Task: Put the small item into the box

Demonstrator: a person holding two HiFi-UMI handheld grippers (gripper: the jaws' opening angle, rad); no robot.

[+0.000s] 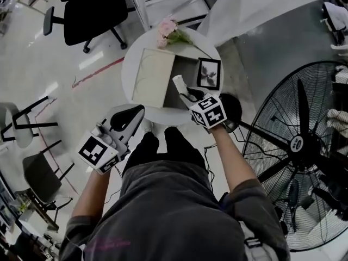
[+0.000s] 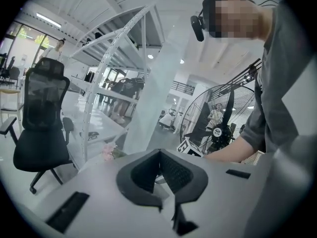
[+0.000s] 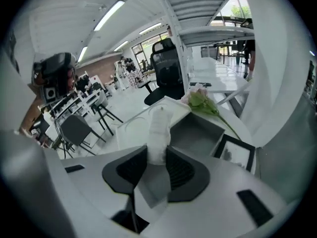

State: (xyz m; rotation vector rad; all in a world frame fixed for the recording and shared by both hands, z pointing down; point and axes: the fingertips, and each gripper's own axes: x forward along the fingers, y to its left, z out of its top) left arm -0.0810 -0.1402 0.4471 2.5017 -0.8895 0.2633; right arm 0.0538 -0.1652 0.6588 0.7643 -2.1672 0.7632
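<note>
Your right gripper (image 3: 157, 155) jaws clasped the white item (image 3: 159, 128) over the open box (image 3: 198, 130); release remained. Your left gripper (image 2: 159, 152) jaws were closed, empty.

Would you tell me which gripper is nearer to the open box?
Right. The right gripper holds the white item over the box's near side; the left gripper is off the table's near-left edge.
</note>
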